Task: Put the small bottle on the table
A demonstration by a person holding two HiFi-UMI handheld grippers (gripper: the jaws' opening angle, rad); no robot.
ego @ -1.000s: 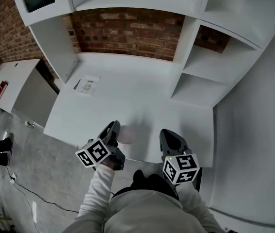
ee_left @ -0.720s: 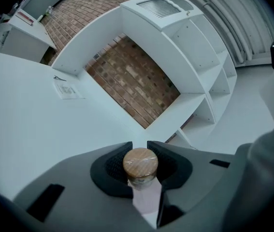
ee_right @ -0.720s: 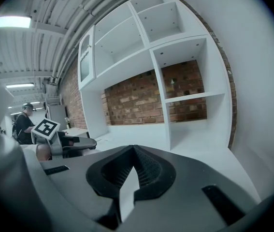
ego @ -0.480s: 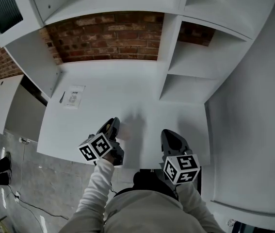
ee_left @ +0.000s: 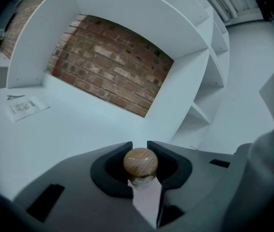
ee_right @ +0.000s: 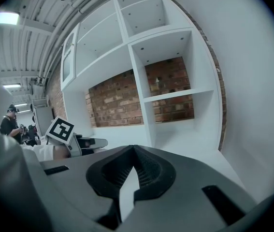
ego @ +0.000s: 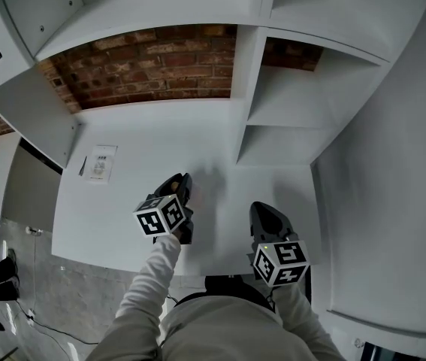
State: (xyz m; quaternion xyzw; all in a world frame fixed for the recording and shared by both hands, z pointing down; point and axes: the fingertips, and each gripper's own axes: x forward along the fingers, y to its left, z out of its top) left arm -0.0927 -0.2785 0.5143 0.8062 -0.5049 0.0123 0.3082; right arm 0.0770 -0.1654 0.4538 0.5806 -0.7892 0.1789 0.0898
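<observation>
1. Desk [ego: 145, 145]: white, a leaflet [ego: 98, 164] at far left. It lies under both grippers.
2. Right gripper [ee_right: 133, 149]: jaws pressed together w/ nothing in them, over the near edge, right of the other one.
3. Left gripper [ee_left: 139, 144]: jaws clenched on the small bottle [ee_left: 140, 164], pointing far over the desk's near middle. This hand does the placing.
4. Small bottle: wooden stopper sits at the jaw tips, body seems to run back btw them. Desk is below, so prob. a straight lowering. Can't tell if its base touches yet.

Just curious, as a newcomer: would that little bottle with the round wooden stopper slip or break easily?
Probably smooth and slippery: the neck of the small bottle looks like glass, so likely breakable too. It fits between the jaws of the left gripper, so probably light.
</observation>
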